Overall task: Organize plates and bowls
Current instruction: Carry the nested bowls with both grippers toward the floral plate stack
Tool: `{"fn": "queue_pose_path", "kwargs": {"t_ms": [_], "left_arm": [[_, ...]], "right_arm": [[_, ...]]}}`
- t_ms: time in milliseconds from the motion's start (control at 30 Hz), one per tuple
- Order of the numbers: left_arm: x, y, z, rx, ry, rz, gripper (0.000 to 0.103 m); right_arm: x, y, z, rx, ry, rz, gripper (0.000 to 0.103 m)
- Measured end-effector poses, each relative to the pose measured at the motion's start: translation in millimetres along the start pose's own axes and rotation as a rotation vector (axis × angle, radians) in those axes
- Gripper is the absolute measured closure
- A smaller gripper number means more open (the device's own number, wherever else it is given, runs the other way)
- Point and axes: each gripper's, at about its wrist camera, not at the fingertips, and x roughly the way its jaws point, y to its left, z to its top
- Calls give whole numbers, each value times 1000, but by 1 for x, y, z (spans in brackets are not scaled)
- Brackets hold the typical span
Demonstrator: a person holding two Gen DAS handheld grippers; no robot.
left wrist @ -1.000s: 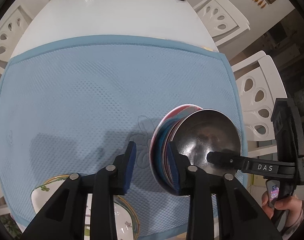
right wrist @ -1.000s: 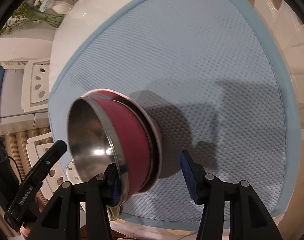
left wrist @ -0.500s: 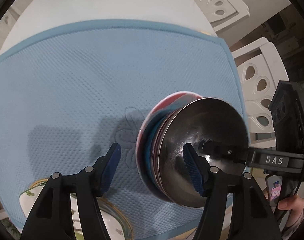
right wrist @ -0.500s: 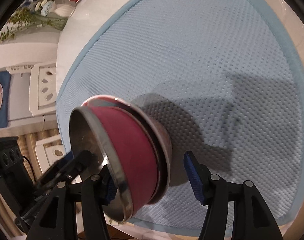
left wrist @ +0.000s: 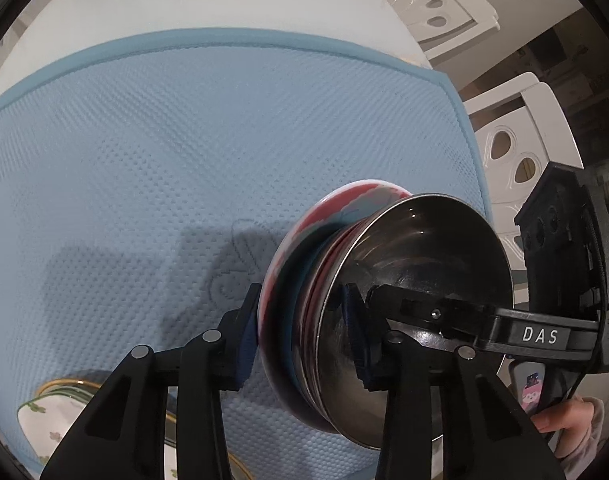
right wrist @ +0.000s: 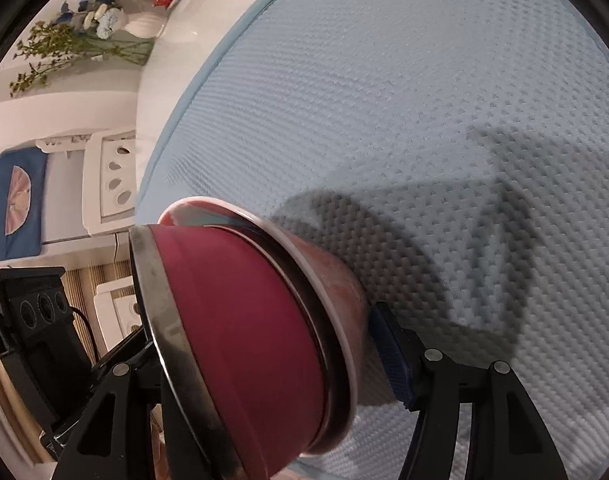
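Note:
A stack of nested bowls is held tilted on its side above the blue mat (left wrist: pixel 184 152): a steel bowl with a red outside (left wrist: pixel 420 280) (right wrist: pixel 240 344) sits in a red and blue ceramic bowl (left wrist: pixel 300 264) (right wrist: pixel 336 276). My left gripper (left wrist: pixel 300 340) is shut on the stack, one pad on the ceramic bowl's outside and one inside the steel bowl. My right gripper (right wrist: pixel 276 364) also clamps the stack across both bowls; it shows in the left wrist view (left wrist: pixel 408 308) with one finger inside the steel bowl.
A floral plate with a gold rim (left wrist: pixel 52 420) lies at the mat's near left corner. White chairs (left wrist: pixel 516 148) stand to the right of the white table (left wrist: pixel 224 0). A vase of flowers (right wrist: pixel 116 20) stands at the table's far end.
My left gripper moved in and closed on the bowl stack, which was held only by the right gripper before. The stack is nearer both cameras.

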Motion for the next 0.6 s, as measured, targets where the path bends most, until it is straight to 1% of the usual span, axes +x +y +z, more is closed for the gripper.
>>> {"fn": "queue_pose_path", "kwargs": {"t_ms": [100,267,433,600], "left_arm": [[-1,3,0,-16,-7,-9,68],[-3,2,-2,1,-11,4,68],[-4,1,-2,12,-20,-5,69],[-7,1,-5,29,-27,-9,69]], "right_arm": [[-1,1,-1,-11,-11,3,42],[-5,4,-4,-48,-17,-14,42],[-5,13,-7,-92,-19,-47,42],[-5,17,-8,-110,-20,-59,42]]}}
